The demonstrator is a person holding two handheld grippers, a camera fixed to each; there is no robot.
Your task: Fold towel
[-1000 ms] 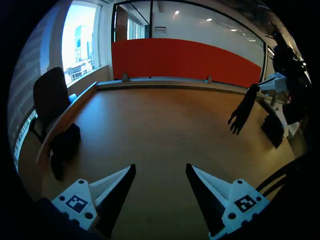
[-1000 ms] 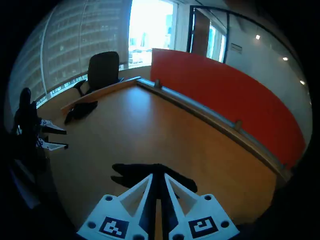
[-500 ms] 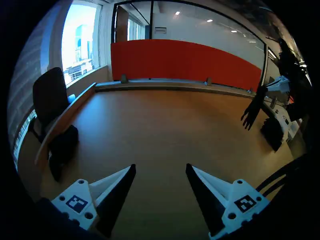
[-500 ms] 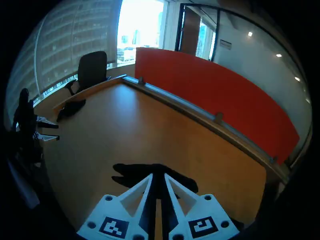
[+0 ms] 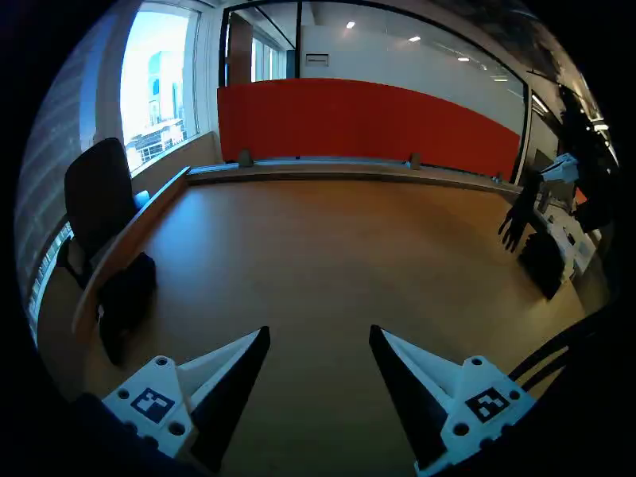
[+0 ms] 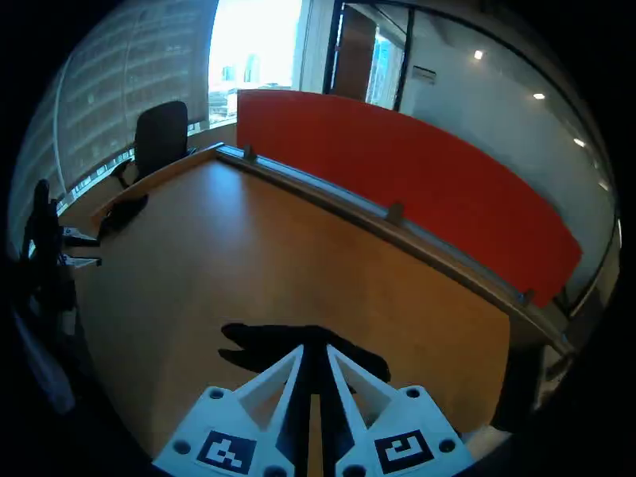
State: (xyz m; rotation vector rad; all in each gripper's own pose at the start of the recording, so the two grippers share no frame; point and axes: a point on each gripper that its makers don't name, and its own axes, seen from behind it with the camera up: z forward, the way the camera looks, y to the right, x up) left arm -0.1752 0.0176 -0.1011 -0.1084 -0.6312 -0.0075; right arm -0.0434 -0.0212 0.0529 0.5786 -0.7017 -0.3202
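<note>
Right claw (image 6: 315, 351) is clamped on a dark, limp towel (image 6: 262, 350), which dangles in ragged folds over the smooth wooden desk (image 6: 262, 254) (left claw (image 5: 318, 332) waits empty, fingers spread). Pinched at one bunched spot, the soft cloth could slip free or land crumpled.

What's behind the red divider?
A glass wall and a window rise above the divider. Anything lower behind it is hidden by the panel.
</note>
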